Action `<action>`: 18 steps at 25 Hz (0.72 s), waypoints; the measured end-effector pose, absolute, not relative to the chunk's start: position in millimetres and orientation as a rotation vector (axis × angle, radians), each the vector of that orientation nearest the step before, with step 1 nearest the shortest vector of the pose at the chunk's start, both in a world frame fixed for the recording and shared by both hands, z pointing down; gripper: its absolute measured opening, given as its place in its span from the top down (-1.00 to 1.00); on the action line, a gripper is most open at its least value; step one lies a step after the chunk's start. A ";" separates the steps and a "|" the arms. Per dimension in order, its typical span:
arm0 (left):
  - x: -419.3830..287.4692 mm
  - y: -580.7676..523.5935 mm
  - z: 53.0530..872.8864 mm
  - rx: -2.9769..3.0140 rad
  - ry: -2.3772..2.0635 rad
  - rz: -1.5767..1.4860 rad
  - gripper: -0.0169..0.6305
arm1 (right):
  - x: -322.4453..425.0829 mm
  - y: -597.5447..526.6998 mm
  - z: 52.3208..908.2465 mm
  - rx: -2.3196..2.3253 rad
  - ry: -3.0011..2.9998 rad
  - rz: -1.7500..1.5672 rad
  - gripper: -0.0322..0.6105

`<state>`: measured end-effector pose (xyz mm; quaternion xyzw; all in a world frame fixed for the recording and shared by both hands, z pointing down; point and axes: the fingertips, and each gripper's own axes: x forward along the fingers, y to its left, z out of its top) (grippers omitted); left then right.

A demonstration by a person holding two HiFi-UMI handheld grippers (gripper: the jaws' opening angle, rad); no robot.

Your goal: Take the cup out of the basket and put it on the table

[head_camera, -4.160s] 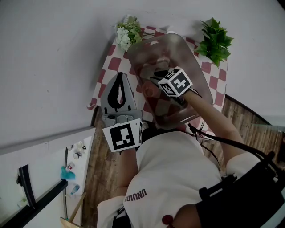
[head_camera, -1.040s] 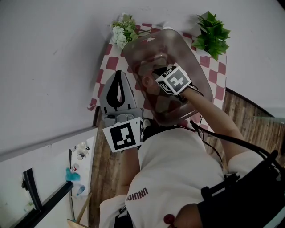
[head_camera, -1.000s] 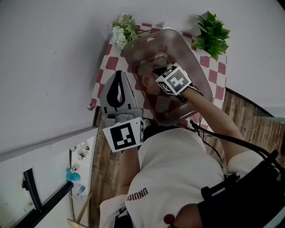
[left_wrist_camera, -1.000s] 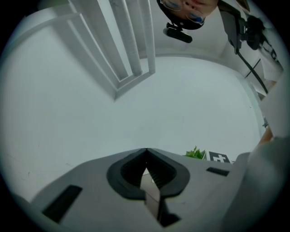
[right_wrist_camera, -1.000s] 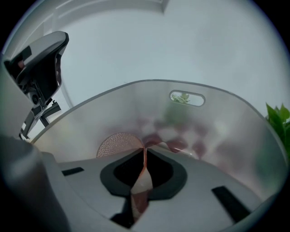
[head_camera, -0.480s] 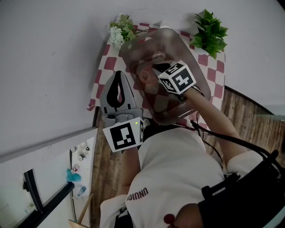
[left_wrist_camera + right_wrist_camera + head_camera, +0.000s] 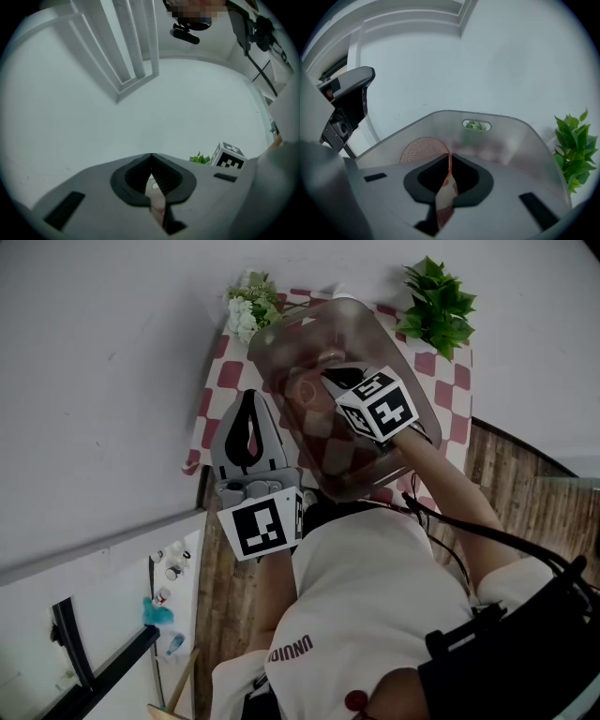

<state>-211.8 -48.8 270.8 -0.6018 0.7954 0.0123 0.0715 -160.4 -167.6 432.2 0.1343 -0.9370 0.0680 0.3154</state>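
Note:
A translucent grey basket (image 7: 281,334) stands on the red-and-white checked table (image 7: 208,399). My right gripper (image 7: 330,381) reaches into it under its marker cube. It is shut on the thin rim of a pinkish textured cup (image 7: 305,395). In the right gripper view the jaws meet on that rim (image 7: 449,157); the cup's dotted wall (image 7: 423,149) shows to the left and the basket wall (image 7: 511,140) curves behind. My left gripper (image 7: 251,395) hangs beside the basket's left side, pointing away from me, shut and holding nothing. In its own view my left gripper (image 7: 151,157) faces a bare white wall.
White flowers (image 7: 242,310) stand at the table's far left corner and a green plant (image 7: 436,306) at the far right. The plant (image 7: 574,150) shows right of the basket. Wooden floor (image 7: 506,484) lies around the table. A white wall lies behind.
My right gripper has risen a little inside the basket with the cup in it. The left gripper has stayed where it was.

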 end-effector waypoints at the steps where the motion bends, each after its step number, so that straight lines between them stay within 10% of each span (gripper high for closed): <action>1: -211.2 -48.9 270.6 -1.809 2.390 0.037 0.91 | -160.0 -167.6 431.1 0.355 -2.472 0.178 0.79; 18: -204.8 -50.3 269.7 -1.816 2.384 0.040 0.91 | -150.8 -171.9 403.6 0.439 -2.561 0.142 0.79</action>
